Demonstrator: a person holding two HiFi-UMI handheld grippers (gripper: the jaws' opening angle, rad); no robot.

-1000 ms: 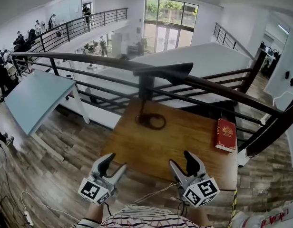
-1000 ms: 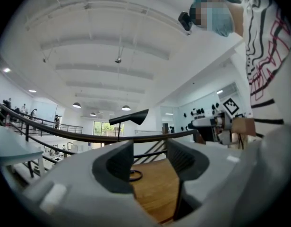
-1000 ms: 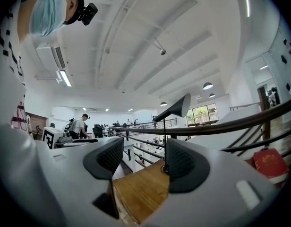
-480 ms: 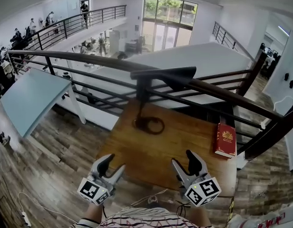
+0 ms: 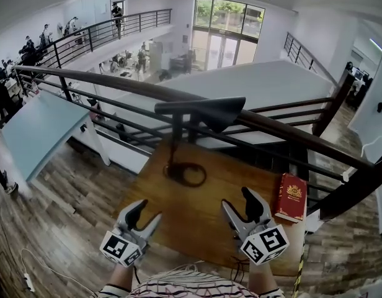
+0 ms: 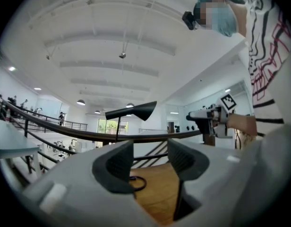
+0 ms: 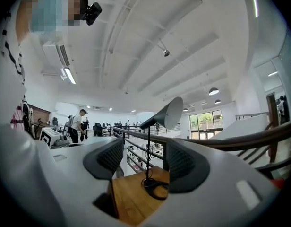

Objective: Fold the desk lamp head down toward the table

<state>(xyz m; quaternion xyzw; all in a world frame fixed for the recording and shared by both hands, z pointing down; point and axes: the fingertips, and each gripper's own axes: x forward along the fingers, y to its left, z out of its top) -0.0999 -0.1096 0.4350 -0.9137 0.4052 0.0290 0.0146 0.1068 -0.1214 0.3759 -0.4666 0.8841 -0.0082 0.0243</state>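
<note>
Jaws of the left gripper [image 5: 144,215] and right gripper [image 5: 239,202] stood apart, empty, over the brown wooden table's [image 5: 191,225] near edge. Toward its far edge stood the black cone-headed desk lamp [image 5: 209,112], head raised, well apart from both grippers.

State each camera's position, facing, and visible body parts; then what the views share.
Head view: on head, down at table, lamp; left claw, right claw, shirt.
Left gripper view: on left claw, toward lamp; own open jaws, right claw, shirt.
Right gripper view: on right claw, toward lamp; own open jaws, shirt.
All share the lamp.
</note>
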